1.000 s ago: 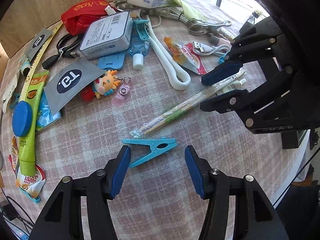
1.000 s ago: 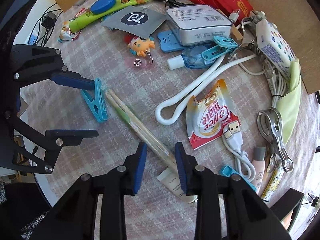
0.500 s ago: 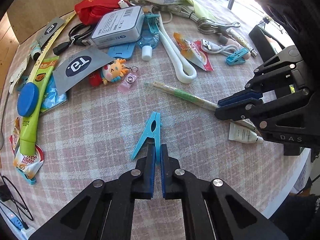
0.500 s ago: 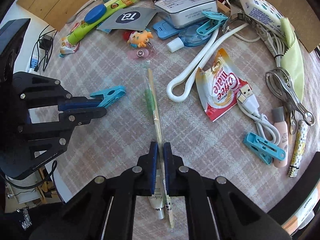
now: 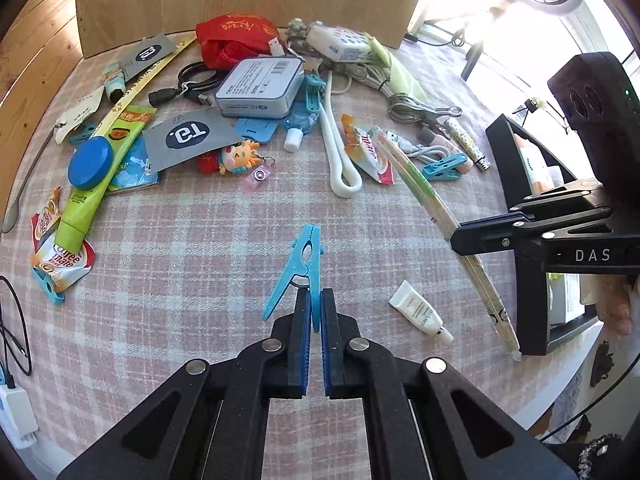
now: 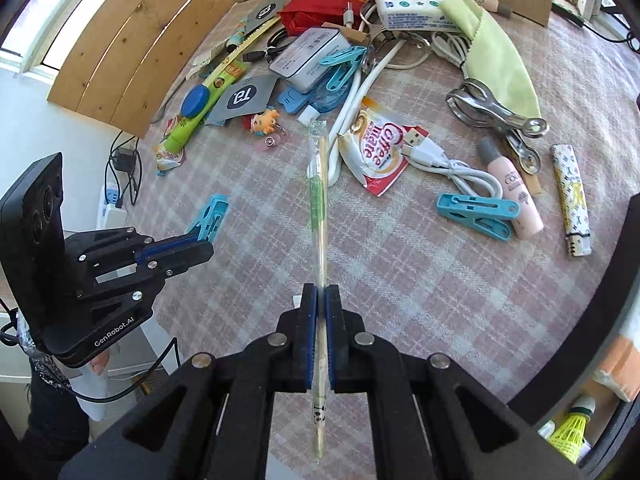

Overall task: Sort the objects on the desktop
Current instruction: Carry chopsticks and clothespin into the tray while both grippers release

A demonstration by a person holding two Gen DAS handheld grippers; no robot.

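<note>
My left gripper is shut on a light blue clothespin and holds it above the pink checked tablecloth. The clothespin also shows in the right wrist view, in the left gripper. My right gripper is shut on a pair of wrapped chopsticks, which point forward over the table. In the left wrist view the chopsticks run slantwise through the right gripper.
Clutter fills the far half of the table: a grey tin, a red pouch, a green tube, a coffee sachet, another blue clothespin. A small white tube lies at the right. A black organiser stands at the right edge.
Both grippers closed, the left on the clothespin and the right on the chopsticks, then lifted them off the cloth. The chopsticks swung round with the right gripper.
</note>
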